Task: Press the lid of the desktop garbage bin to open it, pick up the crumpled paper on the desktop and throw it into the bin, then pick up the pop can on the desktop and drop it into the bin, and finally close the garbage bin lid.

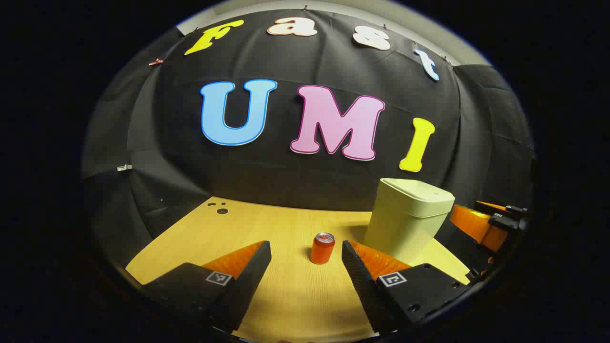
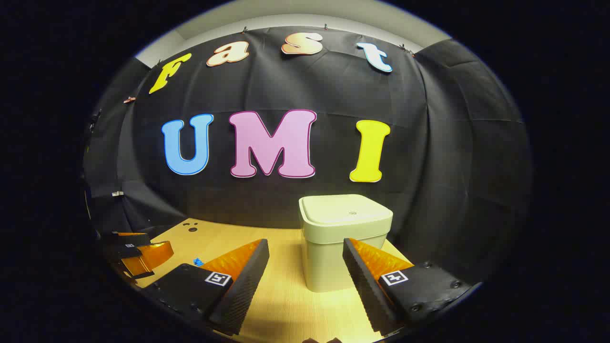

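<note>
A pale green bin stands on the wooden table at the right, its lid down. An upright orange pop can stands just left of the bin, ahead of my left gripper, which is open and holds nothing. In the right gripper view the bin is close ahead with its flat lid shut. My right gripper is open and empty, short of the bin's front. A small blue bit lies on the table by its left finger; I cannot tell what it is.
The other gripper shows at the far right of the left gripper view, beyond the bin. The left one sits low at the left of the right gripper view. Small holes mark the table's far left corner. Black cloth walls close the back and sides.
</note>
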### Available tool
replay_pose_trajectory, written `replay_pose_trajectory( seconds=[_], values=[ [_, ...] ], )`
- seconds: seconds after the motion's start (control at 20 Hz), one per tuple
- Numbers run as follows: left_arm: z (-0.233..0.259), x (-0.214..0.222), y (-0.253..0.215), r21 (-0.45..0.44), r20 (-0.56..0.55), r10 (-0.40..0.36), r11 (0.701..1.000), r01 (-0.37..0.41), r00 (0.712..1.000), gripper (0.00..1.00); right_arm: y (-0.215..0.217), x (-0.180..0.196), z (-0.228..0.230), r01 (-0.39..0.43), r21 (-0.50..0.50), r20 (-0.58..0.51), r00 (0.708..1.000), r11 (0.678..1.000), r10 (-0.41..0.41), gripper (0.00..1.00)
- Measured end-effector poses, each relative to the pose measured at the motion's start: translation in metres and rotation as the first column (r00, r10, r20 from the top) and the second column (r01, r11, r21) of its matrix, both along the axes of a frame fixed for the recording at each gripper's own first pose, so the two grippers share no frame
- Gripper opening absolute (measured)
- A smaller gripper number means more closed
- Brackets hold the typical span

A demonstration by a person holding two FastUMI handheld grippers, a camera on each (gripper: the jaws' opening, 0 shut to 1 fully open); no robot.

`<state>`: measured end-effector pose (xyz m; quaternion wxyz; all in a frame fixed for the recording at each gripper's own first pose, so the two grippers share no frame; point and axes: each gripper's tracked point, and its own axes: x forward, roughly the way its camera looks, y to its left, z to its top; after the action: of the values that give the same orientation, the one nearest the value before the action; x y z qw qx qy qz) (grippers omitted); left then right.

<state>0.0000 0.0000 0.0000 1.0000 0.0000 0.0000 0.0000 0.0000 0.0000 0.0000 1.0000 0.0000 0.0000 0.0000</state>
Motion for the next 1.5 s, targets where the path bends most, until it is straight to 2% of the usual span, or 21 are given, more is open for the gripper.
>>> replay_pose_trajectory(
  seconds=[0.3,0.7,1.0,1.5],
  values=[
    [0.002,0.012,0.012,0.009,0.012,0.023,1.0,-0.023,1.0,0.96,0.012,0.011,-0.002,-0.039,-0.024,-0.016,0.999,0.999,0.038,0.98],
    [0.004,0.016,0.023,0.025,0.035,0.054,0.998,-0.055,0.998,0.96,0.024,0.022,0.01,-0.08,-0.052,0.024,0.996,0.995,0.081,0.98],
    [0.0,0.013,0.019,0.024,0.03,0.052,0.998,-0.053,0.998,0.96,0.026,0.026,0.013,-0.095,-0.035,0.025,0.995,0.995,0.095,0.98],
    [-0.01,0.007,0.003,0.028,0.014,0.038,0.999,-0.038,0.999,0.96,0.023,0.024,0.022,-0.131,-0.075,0.037,0.99,0.989,0.134,0.98]
  ],
)
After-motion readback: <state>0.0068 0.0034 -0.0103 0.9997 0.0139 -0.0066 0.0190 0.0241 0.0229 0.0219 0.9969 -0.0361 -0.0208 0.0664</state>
